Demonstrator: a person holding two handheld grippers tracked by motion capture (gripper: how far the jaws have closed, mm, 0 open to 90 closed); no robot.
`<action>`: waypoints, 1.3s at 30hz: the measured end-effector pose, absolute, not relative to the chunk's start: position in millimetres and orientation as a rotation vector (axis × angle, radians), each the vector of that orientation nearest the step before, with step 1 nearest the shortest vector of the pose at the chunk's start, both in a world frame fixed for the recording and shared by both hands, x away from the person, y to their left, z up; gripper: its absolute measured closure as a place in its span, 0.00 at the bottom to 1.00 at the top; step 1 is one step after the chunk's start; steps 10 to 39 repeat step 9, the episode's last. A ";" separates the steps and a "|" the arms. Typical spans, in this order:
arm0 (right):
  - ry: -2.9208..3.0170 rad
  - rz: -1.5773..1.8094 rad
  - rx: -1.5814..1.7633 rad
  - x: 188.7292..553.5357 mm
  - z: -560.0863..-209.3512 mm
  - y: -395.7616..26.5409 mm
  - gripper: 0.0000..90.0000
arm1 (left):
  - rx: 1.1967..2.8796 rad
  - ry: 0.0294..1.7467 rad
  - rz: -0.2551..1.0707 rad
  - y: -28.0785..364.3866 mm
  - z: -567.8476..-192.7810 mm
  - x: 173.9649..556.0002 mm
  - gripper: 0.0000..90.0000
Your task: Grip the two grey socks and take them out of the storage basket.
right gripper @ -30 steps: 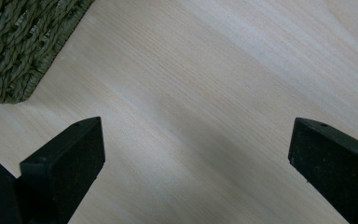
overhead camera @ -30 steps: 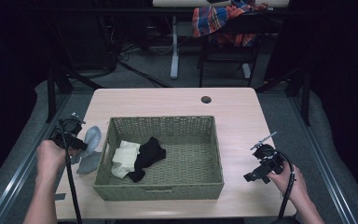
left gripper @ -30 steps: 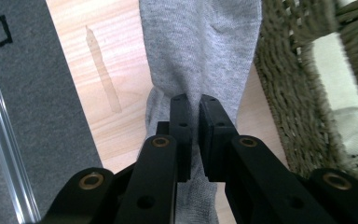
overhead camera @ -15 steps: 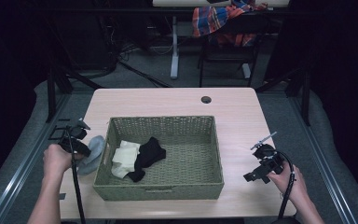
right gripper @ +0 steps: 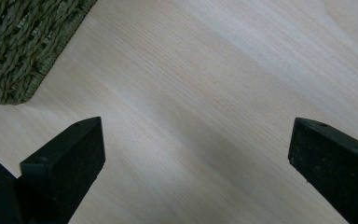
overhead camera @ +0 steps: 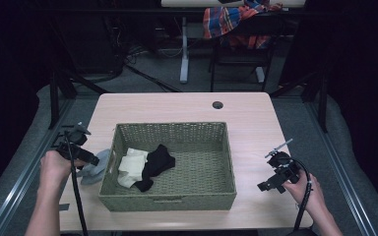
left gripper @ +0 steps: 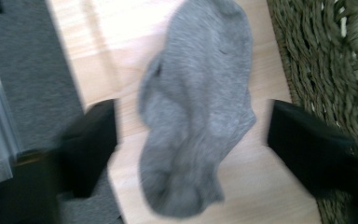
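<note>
Grey sock (left gripper: pixel 196 112) flat on the wooden table (overhead camera: pixel 177 105), just off the left outer wall of the woven basket (overhead camera: pixel 204 194), close to the table's left edge. Left gripper (overhead camera: pixel 89 160) right above that sock, jaws just sprung apart and now spread wide, one on each side of the fabric with clear gaps, so nothing pinched. Same thing up close in the left gripper view: left gripper (left gripper: pixel 191 135) straddling the sock, wicker of the basket (left gripper: pixel 317 56) running down the right side, bit blurry though. Inside the basket, toward its left wall, a cream sock (overhead camera: pixel 130 167) with a black sock (overhead camera: pixel 155 164) lying partly over it, the two touching. Right gripper (overhead camera: pixel 270 184) well off the basket's right wall, low over bare wood, held by the person's right hand (overhead camera: pixel 307 189). In the right gripper view, right gripper (right gripper: pixel 196 149) spread wide too, plain tabletop (right gripper: pixel 205 79) between the jaws, and a corner of the basket (right gripper: pixel 14 42) up in the top left. Small dark hole (overhead camera: pixel 218 104) in the tabletop beyond the basket's far wall.
</note>
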State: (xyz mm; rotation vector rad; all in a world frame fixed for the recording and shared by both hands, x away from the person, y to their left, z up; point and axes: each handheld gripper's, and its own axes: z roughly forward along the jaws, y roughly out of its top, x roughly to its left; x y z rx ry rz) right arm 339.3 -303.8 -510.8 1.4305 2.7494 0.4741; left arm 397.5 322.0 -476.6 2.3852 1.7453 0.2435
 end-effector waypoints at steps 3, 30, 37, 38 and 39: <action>2.746 0.481 1.432 339.3 -511.0 -303.9 0.04 | 2.348 1.731 0.325 324.6 -455.0 390.9 0.02; 2.756 0.460 1.423 340.3 -511.0 -304.5 0.04 | 2.347 1.709 0.371 320.7 -443.5 387.4 0.01; 2.756 0.460 1.423 340.3 -511.0 -304.5 0.04 | 2.347 1.709 0.371 320.7 -443.5 387.4 0.01; 2.756 0.460 1.423 340.3 -511.0 -304.5 0.04 | 2.347 1.709 0.371 320.7 -443.5 387.4 0.01; 2.756 0.460 1.423 340.3 -511.0 -304.5 0.04 | 2.347 1.709 0.371 320.7 -443.5 387.4 0.01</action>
